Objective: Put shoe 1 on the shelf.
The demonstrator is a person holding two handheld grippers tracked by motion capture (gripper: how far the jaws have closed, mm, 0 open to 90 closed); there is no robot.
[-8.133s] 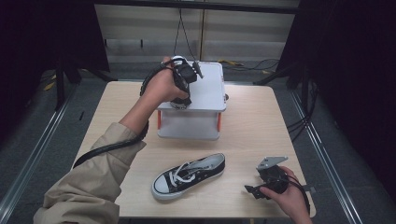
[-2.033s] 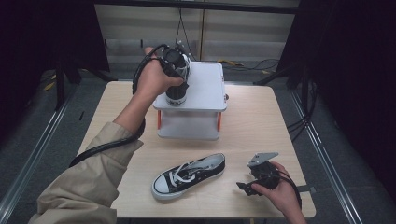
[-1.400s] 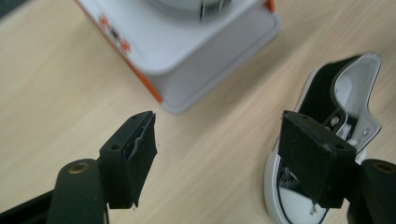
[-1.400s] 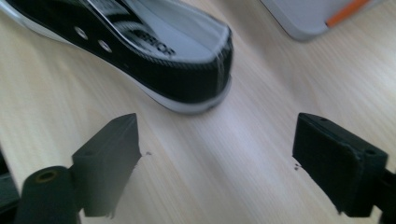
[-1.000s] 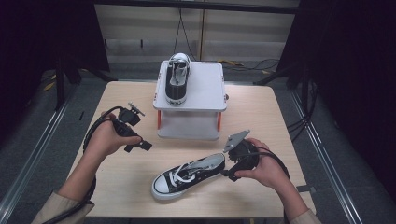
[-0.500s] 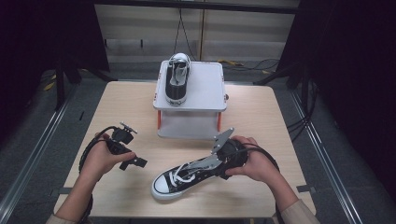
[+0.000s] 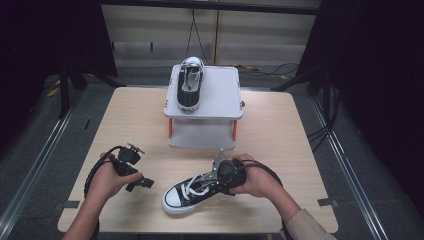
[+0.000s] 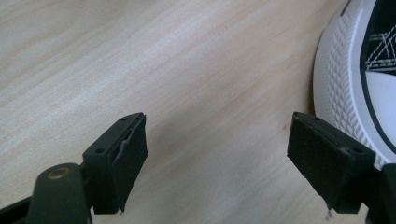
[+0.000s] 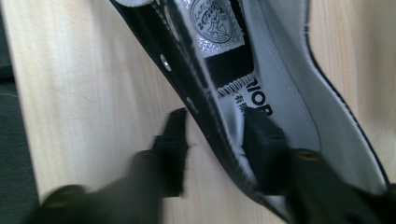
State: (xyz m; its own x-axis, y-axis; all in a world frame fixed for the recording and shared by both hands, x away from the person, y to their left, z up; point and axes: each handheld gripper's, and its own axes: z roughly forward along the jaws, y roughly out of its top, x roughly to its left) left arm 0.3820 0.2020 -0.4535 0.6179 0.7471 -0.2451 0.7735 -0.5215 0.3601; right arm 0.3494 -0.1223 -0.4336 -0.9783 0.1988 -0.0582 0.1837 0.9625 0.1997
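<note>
Sneaker (image 7: 192,190) | wooden table (image 7: 280,135) | right hand-held gripper (image 9: 212,135) closing astride collar | left (image 8: 217,144) agape

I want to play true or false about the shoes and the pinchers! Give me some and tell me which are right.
1. One shoe sits on top of the white stand. True: a black sneaker rests there.
2. The left gripper is holding a shoe. False: its jaws stand wide open over bare table, beside the white toe.
3. The right gripper has one jaw inside the shoe on the table. True: the shoe's side wall runs between its jaws, which have just been closing.
4. Both shoes lie on the table. False: only one does.
5. The shoe on the table is red. False: it is black and white.
</note>
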